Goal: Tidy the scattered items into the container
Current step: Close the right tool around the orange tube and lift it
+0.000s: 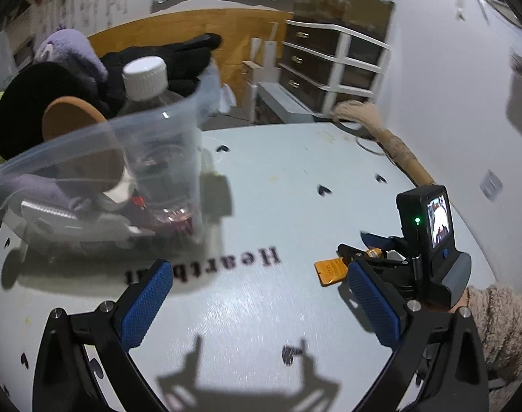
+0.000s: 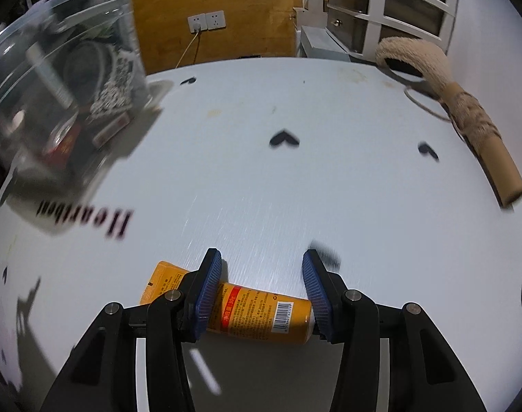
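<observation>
My right gripper [image 2: 261, 292] is shut on an orange tube [image 2: 257, 312] with a barcode. The tube lies crosswise between the blue pads, its flat end sticking out past the left finger. In the left wrist view the same right gripper [image 1: 364, 257] hovers low over the pale table [image 1: 261, 206], with the orange tube [image 1: 329, 269] in it. My left gripper [image 1: 261, 302] stands open over the table with nothing between its fingers. The clear plastic container [image 1: 123, 144] stands at the left, holding a white-capped bottle [image 1: 146, 79], a purple plush, a black glove and other items. The right wrist view shows the container [image 2: 55, 68] at the upper left.
A wooden-handled brush with a woolly head [image 2: 467, 113] lies at the table's far right edge, with a thin cord loop beside it. A fuzzy beige sleeve [image 1: 501, 326] holds the right gripper. Beyond the table are a drawer unit [image 1: 329, 61] and a wooden panel with a wall socket [image 2: 206, 20].
</observation>
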Demonstrator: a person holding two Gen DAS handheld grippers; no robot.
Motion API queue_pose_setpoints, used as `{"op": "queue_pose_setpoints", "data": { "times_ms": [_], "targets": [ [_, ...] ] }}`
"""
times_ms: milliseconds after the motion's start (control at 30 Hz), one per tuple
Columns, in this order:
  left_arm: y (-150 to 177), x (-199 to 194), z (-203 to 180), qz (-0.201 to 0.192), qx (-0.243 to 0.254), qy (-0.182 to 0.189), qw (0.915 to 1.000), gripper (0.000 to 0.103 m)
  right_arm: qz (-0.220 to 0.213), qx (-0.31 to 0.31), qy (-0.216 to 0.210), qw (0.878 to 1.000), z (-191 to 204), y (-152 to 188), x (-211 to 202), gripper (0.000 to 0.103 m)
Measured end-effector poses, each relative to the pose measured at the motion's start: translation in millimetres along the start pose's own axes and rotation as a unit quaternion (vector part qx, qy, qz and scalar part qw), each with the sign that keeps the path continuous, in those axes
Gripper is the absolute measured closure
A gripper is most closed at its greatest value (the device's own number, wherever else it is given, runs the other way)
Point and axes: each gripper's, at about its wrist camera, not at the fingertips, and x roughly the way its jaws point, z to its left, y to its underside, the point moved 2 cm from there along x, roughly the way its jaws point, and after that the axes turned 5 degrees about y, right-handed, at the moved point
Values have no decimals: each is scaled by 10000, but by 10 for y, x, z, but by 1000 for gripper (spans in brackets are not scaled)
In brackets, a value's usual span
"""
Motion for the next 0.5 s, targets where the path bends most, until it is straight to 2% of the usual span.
{"op": "queue_pose_setpoints", "data": {
  "times_ms": [100, 133, 200, 333, 500],
  "targets": [
    [176, 26, -27, 190, 217, 332, 9990, 4, 100, 100, 81, 9999, 65, 182, -118, 54],
    [232, 56, -30, 290, 249, 430, 9983, 10, 132, 122, 110, 9998, 92, 238, -153, 54],
    [332, 135, -32, 506, 252, 574, 9968, 14, 190, 144, 169, 9996, 154, 345, -221, 53],
    [512, 293, -28, 833, 284, 731, 9934, 14, 245, 53, 295, 9992, 292, 567, -349, 53],
    [675, 476, -110, 1079, 586, 863, 9887, 14, 245, 138, 375, 9989, 363, 770, -459, 53]
  ]
}}
